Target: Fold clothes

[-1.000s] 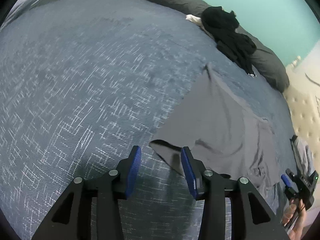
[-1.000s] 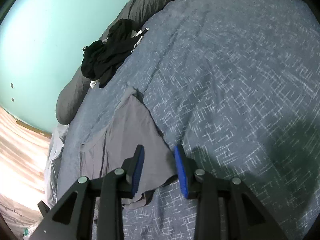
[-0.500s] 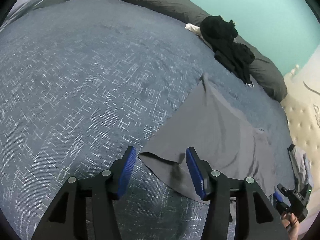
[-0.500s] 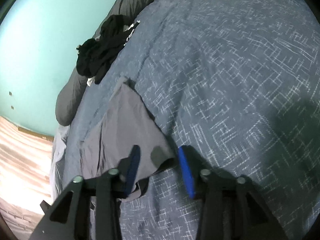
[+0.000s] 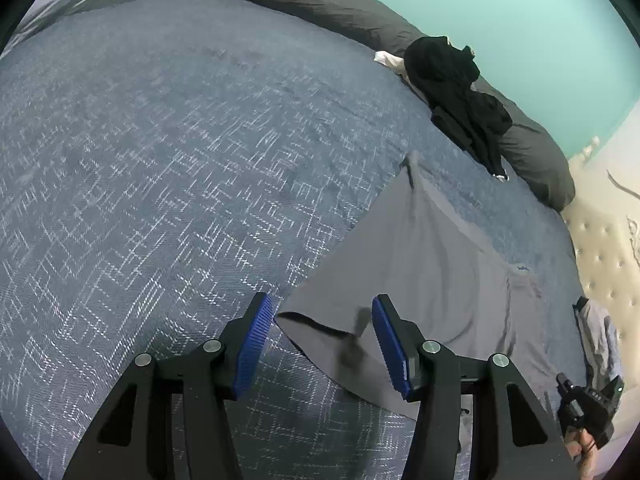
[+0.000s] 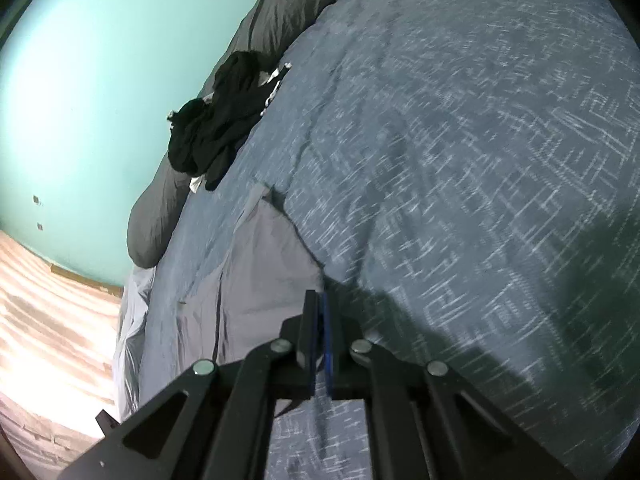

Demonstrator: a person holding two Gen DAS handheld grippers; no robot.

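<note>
- Flat grey fabric garment [image 5: 432, 264] lies spread on the bed w/ dark blue white-flecked bedspread [image 5: 168, 168], at the right side in the left wrist view, one pointed end reaching toward the far pillows.
- Left hand-held gripper [image 5: 320, 340]: blue pads apart at a mid width, near-left corner of the garment lying between them, pads not pressing on it; corner edge is slightly lifted & casts a shadow.
- Right hand-held gripper [image 6: 320, 320]: jaws have just closed, pads fully together; they sit right at the near edge of the grey garment [image 6: 264, 264]. Cloth seems pinched btw them, but the pads hide the contact.
- Pile of crumpled black clothes [image 5: 456, 92] sits far right, against the long dark grey bolster pillow [image 5: 320, 4] along the bed's far edge.
- Teal wall [image 6: 100, 80] behind the pillow; light wood floor [image 6: 52, 312] at the left in the right wrist view.
- Right gripper's body + part of a hand seen at the near-right edge of the left wrist view.
</note>
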